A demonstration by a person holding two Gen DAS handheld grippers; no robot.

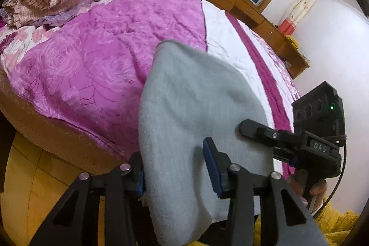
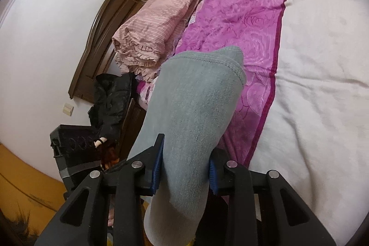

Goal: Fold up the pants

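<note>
One pair grey fleece pants (image 1: 184,130), soft nap, stitched hem at 12 o'clock in right wrist view, draped over bed edge. Two grippers: left gripper (image 1: 177,167) wide, cloth between blue pads, grip unclear; right gripper (image 2: 184,167) narrow, clamping pants. One magenta rose-embossed quilt (image 1: 96,57); one pink ruffled blanket (image 2: 161,22), folded.
</note>
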